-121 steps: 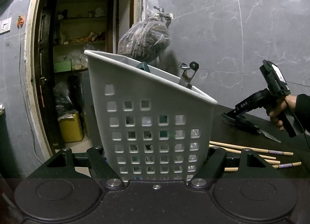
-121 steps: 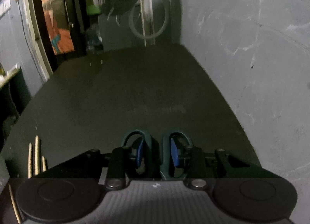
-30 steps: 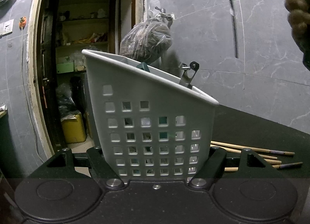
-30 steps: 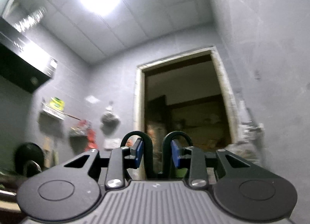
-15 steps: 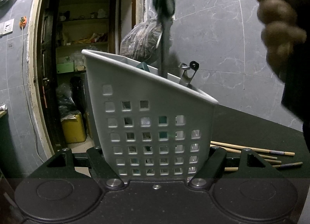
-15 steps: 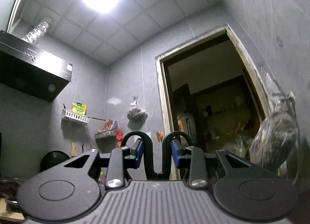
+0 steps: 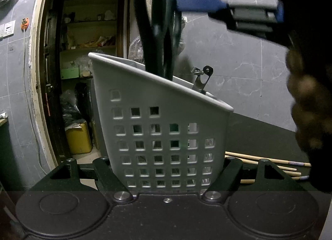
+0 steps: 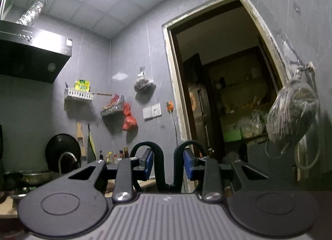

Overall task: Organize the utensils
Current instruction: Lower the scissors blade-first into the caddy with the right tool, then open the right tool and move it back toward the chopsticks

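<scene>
Dark counter (image 7: 259, 134): scissors (image 7: 159, 38) now entering caddy (image 7: 166, 119).

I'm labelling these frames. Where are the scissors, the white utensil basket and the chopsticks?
scissors (image 8: 168, 169): right wrist view, the twin handle loops between the tongs.
white utensil basket (image 7: 166, 115): left wrist view, its perforated front wall.
chopsticks (image 7: 269, 160): left wrist view, shaft lying on the dark counter.

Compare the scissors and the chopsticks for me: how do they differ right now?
The scissors hang upright, gripped by the right claw; the chopsticks lie flat on the dark counter, untouched. The scissors' tips dip into the white basket; the chopsticks sit outside, beside it. The scissors are dark, the chopsticks pale wood. Both are utensils.
</scene>
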A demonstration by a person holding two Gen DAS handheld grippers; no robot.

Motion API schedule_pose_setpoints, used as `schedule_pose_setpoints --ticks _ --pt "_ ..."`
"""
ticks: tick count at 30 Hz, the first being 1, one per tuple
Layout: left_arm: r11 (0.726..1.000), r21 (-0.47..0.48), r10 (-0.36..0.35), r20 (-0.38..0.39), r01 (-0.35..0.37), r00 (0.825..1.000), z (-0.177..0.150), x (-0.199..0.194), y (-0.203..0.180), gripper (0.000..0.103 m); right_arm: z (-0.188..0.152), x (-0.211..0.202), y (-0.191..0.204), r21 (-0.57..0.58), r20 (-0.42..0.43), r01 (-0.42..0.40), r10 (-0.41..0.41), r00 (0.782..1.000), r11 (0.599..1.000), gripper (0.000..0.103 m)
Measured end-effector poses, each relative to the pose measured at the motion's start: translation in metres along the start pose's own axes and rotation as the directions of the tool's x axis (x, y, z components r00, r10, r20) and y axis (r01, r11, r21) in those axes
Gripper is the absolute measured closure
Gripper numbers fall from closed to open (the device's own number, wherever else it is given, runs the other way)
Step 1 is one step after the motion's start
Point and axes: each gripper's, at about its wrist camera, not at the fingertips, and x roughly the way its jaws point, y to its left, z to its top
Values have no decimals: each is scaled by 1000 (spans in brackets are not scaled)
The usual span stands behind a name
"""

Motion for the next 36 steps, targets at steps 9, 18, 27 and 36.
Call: schedule_pose_setpoints --ticks 9,18,27,36 --pt "1000 -3 1 0 -1 1000 -1 1 0 26 -17 -9 7 -39 -234 31 -39 972 999 35" --pt "1000 -5 2 0 -2 1000 -2 0 1 26 -13 -31 14 -58 -185 80 -90 979 995 20" --pt "1000 -16 -6 -8 6 1000 -1 3 4 26 -16 -61 7 -25 -97 172 -174 980 985 6" --pt "1000 -14 -1 -4 1 1000 -1 5 6 26 -41 -105 -15 70 -26 325 -324 946 943 0"
